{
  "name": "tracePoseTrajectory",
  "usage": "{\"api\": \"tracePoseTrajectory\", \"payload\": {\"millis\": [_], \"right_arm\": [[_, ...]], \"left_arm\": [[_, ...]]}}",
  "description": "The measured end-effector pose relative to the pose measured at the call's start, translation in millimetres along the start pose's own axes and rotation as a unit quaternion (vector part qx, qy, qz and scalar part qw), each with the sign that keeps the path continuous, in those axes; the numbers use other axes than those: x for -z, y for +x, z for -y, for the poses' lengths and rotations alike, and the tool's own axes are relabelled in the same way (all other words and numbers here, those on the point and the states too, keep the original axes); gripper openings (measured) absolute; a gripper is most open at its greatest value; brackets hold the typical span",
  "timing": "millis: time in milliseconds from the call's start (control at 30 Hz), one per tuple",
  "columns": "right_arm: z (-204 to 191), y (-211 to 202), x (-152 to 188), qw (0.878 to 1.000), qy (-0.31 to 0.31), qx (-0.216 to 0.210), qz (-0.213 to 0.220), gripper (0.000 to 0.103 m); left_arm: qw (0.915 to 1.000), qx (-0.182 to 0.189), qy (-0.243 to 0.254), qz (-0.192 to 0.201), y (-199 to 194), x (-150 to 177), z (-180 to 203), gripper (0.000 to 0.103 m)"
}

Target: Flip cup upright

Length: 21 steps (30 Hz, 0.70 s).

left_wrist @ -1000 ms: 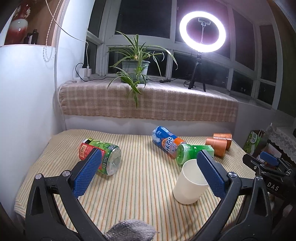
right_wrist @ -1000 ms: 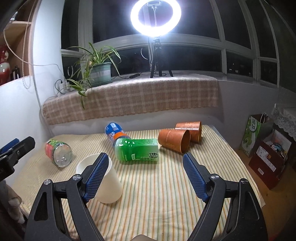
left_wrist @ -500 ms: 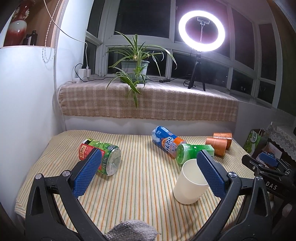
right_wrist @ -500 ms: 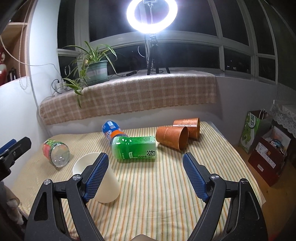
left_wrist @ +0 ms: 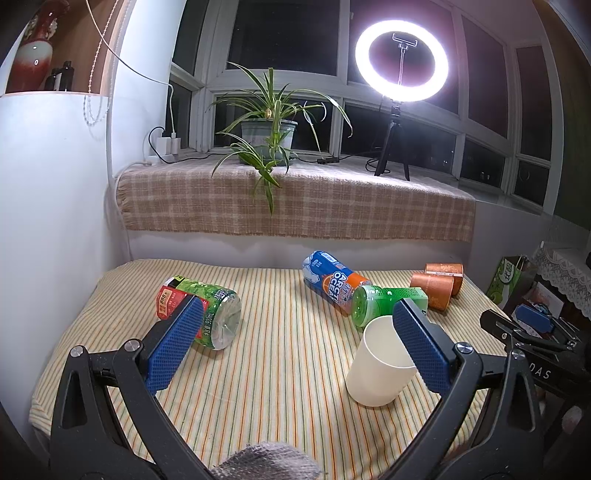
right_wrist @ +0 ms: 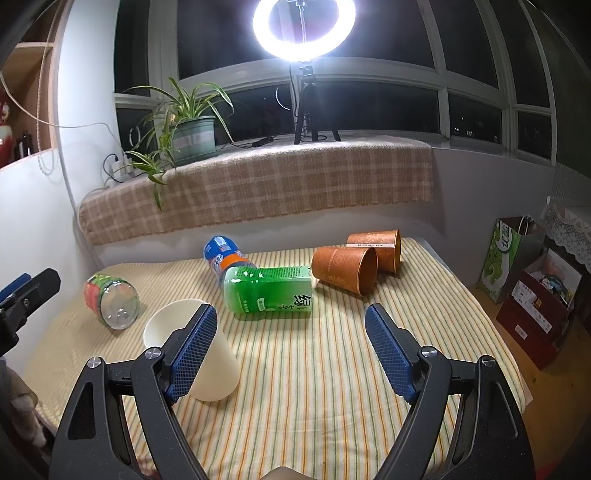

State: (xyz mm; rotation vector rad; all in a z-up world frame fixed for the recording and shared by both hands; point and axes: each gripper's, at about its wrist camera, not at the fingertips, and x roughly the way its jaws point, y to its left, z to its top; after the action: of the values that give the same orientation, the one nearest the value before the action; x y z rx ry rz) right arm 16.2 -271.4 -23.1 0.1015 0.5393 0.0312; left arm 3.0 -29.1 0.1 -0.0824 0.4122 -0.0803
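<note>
A white paper cup (left_wrist: 380,363) stands upright, mouth up, on the striped tablecloth (left_wrist: 280,369), partly behind my left gripper's right finger. In the right wrist view the cup (right_wrist: 218,363) sits behind my right gripper's left finger. Two copper-orange cups (right_wrist: 345,269) (right_wrist: 380,245) lie on their sides at the back right; they also show in the left wrist view (left_wrist: 432,290). My left gripper (left_wrist: 295,345) is open and empty above the table. My right gripper (right_wrist: 291,352) is open and empty.
A green bottle (right_wrist: 269,293), a blue-orange bottle (right_wrist: 223,258) and a green-red bottle (right_wrist: 110,301) lie on their sides. A plaid-covered sill (right_wrist: 258,188) holds a potted plant (right_wrist: 188,136) and a ring light (right_wrist: 304,26). Bags and boxes (right_wrist: 532,291) stand on the floor right.
Both grippers have drifted slightly; the right wrist view has shifted a little so objects sit lower and further left. Both stay open. The objects have not moved.
</note>
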Motion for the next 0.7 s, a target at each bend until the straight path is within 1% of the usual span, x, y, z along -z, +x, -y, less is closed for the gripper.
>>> {"api": "tracePoseTrajectory", "payload": {"millis": [700], "right_arm": [[-2.7, 6.4, 3.1, 1.0, -0.002, -0.003, -0.014, 0.083]], "left_arm": [[1.0, 0.0, 0.0, 0.001, 1.0, -1.3, -2.5, 0.103]]}}
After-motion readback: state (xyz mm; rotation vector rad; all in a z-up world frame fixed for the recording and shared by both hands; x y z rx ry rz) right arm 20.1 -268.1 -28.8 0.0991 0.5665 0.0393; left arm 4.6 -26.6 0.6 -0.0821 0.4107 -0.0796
